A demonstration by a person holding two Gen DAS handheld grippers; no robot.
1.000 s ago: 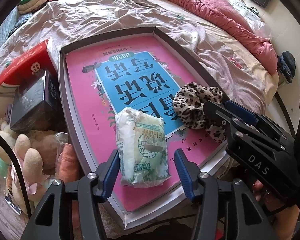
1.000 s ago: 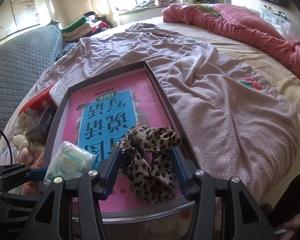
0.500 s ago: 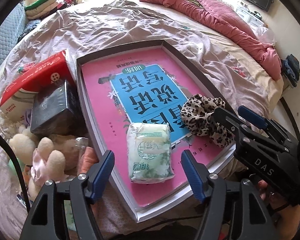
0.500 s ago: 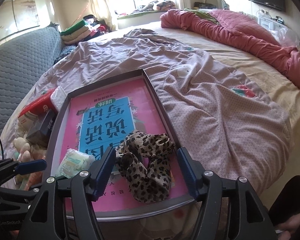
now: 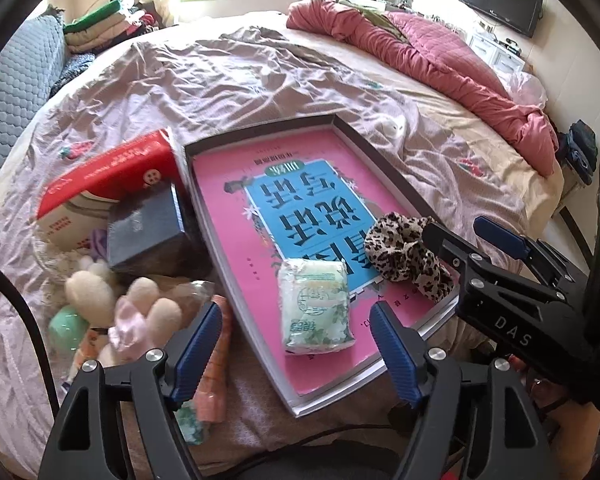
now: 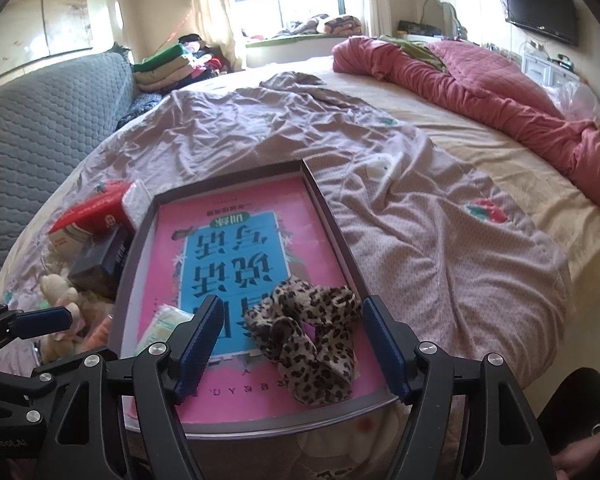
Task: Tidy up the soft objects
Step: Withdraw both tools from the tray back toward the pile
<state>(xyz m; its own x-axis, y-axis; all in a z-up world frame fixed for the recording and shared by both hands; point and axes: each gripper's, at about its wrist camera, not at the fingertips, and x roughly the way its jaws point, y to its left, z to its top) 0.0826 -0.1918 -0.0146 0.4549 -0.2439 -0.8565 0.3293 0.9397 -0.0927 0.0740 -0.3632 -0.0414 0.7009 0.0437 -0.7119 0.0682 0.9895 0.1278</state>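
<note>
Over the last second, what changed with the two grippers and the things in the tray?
Both grippers' jaws have been opening and have pulled up and back. The left gripper has let go of the tissue pack; the right gripper has released the leopard-print scrunchie. Both items lie where they were on the pink book in the tray.

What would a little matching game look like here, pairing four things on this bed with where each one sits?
Things:
1. scrunchie
2. tissue pack
3. red box
4. pink quilt

Places:
A. outside the tray, by its far left corner
B. bunched at the far right of the bed
C. in the tray, near right corner
D. in the tray, near edge, left of the leopard print

Pairs: 1-C, 2-D, 3-A, 4-B
</note>
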